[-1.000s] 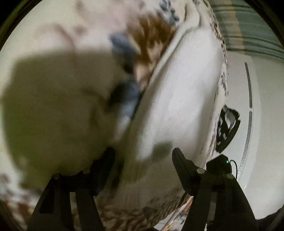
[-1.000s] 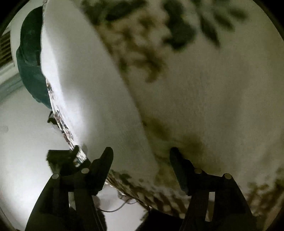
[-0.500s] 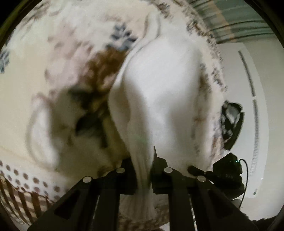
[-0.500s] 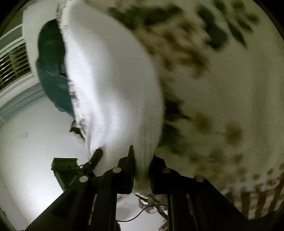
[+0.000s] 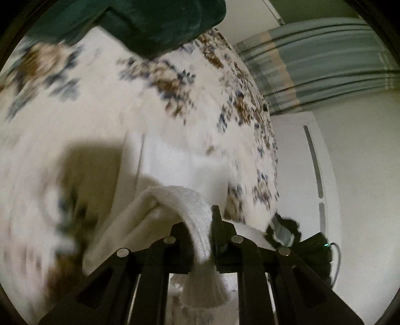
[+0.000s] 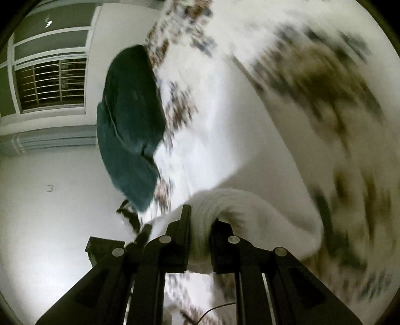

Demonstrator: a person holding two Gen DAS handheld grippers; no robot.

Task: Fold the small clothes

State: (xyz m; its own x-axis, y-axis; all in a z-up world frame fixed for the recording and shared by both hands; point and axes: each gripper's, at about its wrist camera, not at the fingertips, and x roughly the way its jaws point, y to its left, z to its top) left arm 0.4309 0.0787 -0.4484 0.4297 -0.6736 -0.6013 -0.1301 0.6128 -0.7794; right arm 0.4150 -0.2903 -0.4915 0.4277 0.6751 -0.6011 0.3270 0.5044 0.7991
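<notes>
Lifted since half a second ago, both grippers now carry the white cloth (image 5: pixel 172 200) up off the bedspread (image 5: pixel 105 105), and each view has swung to take in the green pillow (image 5: pixel 155 22) that was out of the left view before. Both pairs of fingers were spread wide a second ago; they have stayed clamped since the half-second mark.

Left gripper (image 5: pixel 202 240) is closed on a ribbed hem of the cloth — the knit arches over the left finger (image 5: pixel 178 240), passes between the two fingers and hangs down below them. Beyond it the rest of the cloth lies flat on the bedspread, with the gripper's shadow beside it on the left.

Right gripper (image 6: pixel 200 240) is likewise pinched shut on a ribbed fold of the same cloth (image 6: pixel 225 200), which curls up from between its fingers and runs away across the bedspread (image 6: pixel 312 75). Both views are blurred, so finer creases cannot be made out.

The pillow (image 6: pixel 130 125) sits at the far end of the bedspread, well apart from the cloth. Near the bedspread's edge a small black device (image 5: pixel 317 247) with a green light sits on the pale floor — its cable trails off to the side.
</notes>
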